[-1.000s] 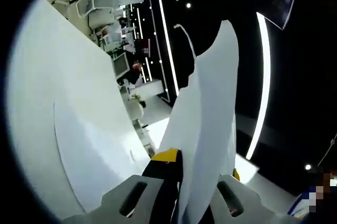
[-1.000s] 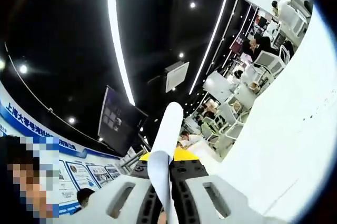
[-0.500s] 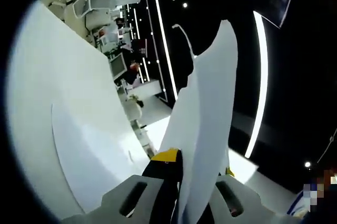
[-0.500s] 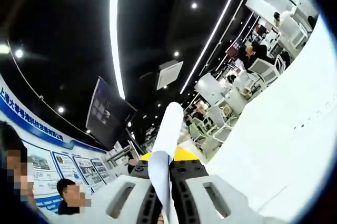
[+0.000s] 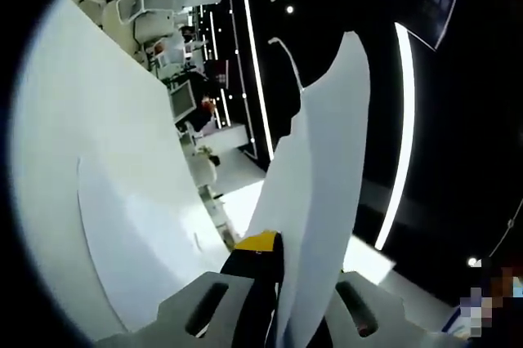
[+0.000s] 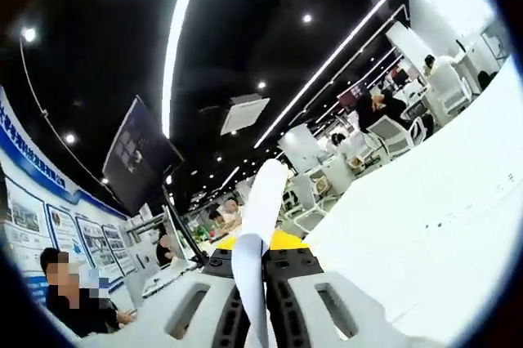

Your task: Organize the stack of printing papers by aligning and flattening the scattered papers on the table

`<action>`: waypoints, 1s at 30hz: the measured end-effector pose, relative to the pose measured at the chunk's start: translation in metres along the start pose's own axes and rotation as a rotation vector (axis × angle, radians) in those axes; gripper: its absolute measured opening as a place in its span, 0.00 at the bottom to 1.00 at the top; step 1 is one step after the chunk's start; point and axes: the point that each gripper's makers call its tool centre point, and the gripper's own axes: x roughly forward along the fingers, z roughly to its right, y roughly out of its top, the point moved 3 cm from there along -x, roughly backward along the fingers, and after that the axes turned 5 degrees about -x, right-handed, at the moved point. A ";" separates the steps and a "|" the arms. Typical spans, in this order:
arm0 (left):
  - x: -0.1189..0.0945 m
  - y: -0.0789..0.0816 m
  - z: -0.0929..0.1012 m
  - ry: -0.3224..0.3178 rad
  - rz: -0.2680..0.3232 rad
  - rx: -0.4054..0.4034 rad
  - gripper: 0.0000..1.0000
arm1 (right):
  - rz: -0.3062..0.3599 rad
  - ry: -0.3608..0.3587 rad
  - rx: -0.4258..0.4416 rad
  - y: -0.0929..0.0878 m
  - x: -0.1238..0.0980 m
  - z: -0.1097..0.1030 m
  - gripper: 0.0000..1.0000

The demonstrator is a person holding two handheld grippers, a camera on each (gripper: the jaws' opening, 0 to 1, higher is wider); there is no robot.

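Each tool was clenched on the papers: the left tool (image 5: 274, 299) pinched the near edge of the papers (image 5: 323, 193), which rose curling away from it, and the right tool (image 6: 260, 299) gripped another edge, seen edge-on. Light, limp and slippery, the sheets would likely sag and fan unless held at opposite edges. Beyond lay the white counter (image 5: 98, 144).

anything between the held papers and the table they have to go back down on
Nothing visible. Both grippers, left and right, are shut on the papers, lifted edge-on. The white table beside them looks bare apart from a flat sheet.
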 end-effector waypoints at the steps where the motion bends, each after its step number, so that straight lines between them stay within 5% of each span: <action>1: 0.000 0.000 0.000 0.000 0.000 -0.001 0.06 | 0.001 -0.001 -0.002 0.000 0.000 0.000 0.00; 5: 0.000 0.000 0.001 -0.010 0.004 -0.029 0.06 | 0.017 -0.065 -0.112 -0.001 0.003 0.006 0.00; 16: 0.000 0.003 0.001 -0.016 0.009 -0.060 0.06 | 0.036 -0.079 -0.255 -0.002 0.006 -0.005 0.00; 30: 0.000 0.002 -0.001 -0.021 0.017 -0.098 0.06 | 0.045 -0.076 -0.283 -0.004 0.010 -0.010 0.00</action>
